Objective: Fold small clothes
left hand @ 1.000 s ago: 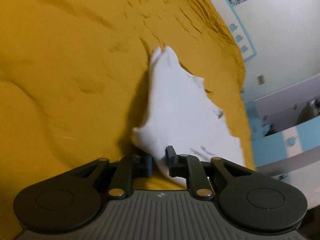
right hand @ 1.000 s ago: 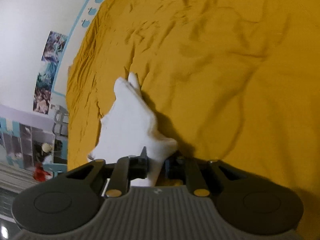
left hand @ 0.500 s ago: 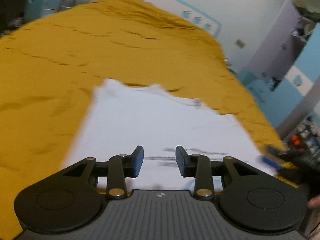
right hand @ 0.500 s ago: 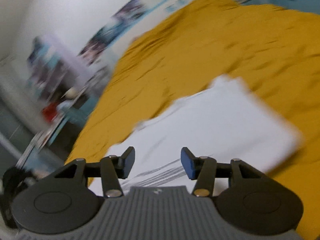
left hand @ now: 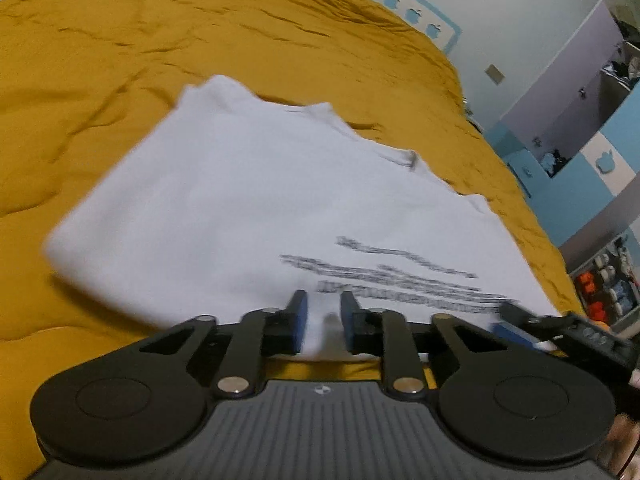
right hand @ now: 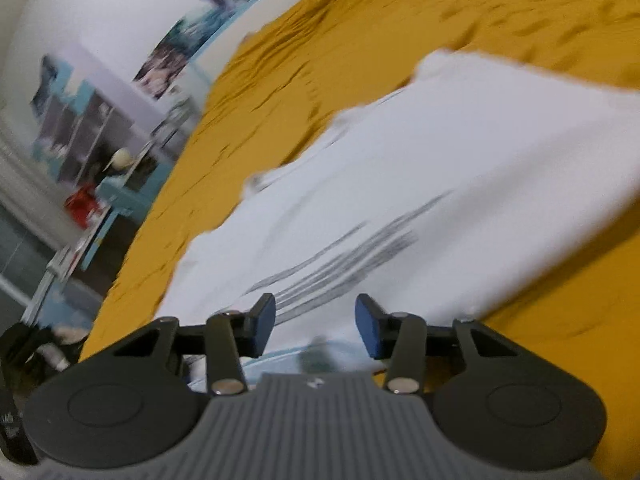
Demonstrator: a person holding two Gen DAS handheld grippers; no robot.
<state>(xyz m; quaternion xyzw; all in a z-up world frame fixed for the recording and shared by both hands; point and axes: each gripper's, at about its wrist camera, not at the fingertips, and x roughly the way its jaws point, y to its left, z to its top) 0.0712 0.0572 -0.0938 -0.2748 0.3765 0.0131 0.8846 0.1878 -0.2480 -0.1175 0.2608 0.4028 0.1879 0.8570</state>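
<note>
White shirt (left hand: 256,200) spread flat on the bed (left hand: 120,60). Left tool (left hand: 323,320) closing on near hem fabric, right tool (right hand: 316,326) closing, pads clear. Uneven grips risk a skewed fold.

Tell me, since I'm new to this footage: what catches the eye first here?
A white shirt with blurred dark print lies spread across a mustard bedspread that fills most of both views. At its near hem the left hand-held gripper is closing with cloth between its blue pads, and the right hand-held gripper is closing too, wider, over the same hem. Behind the bed, a white wall carries a blue border.
</note>
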